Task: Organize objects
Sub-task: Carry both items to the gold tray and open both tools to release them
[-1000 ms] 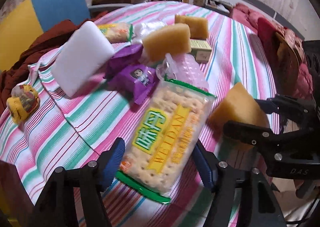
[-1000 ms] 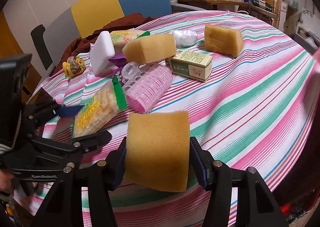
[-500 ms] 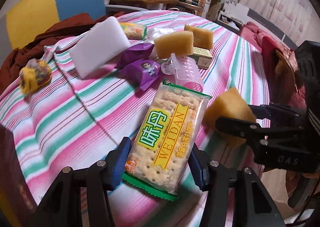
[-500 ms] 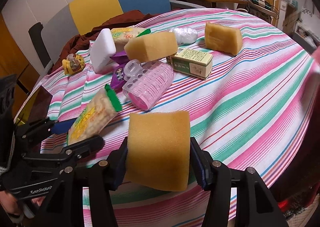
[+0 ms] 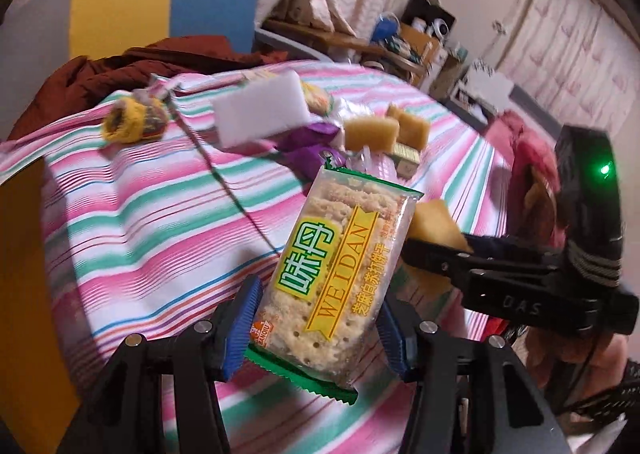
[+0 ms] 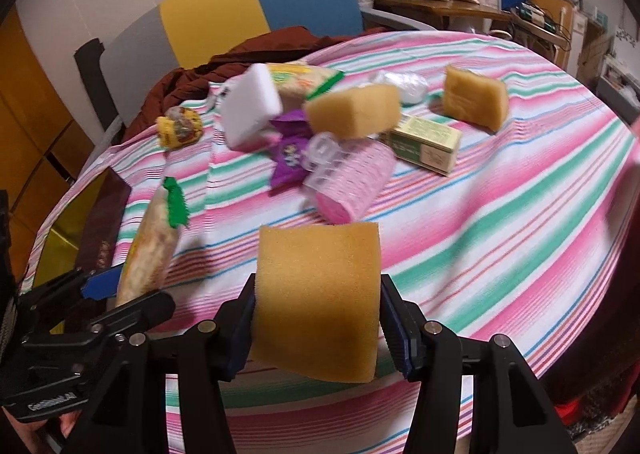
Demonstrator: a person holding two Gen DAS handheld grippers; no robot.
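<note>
My left gripper [image 5: 316,330] is shut on a green-edged cracker packet [image 5: 336,266], which hangs tilted above the striped tablecloth [image 5: 140,221]. From the right wrist view that same packet [image 6: 152,250] shows edge-on at the lower left, in the left gripper [image 6: 116,294]. Between the blue pads of my right gripper [image 6: 318,326] a yellow sponge block [image 6: 318,302] is clamped, lifted off the cloth. The right gripper's arm [image 5: 500,266] and its sponge [image 5: 436,223] show at the right of the left wrist view.
On the round table lie a white foam block [image 6: 250,109], two purple packets [image 6: 288,157], a pink roller pack [image 6: 352,181], a green box [image 6: 426,141], two more sponges [image 6: 354,111] [image 6: 474,97] and a yellow toy [image 6: 178,127]. A chair [image 6: 256,1] with brown cloth stands behind.
The left gripper closed on the cracker packet and lifted it off the cloth, rolling and drawing back. The right gripper rose slightly with its sponge.
</note>
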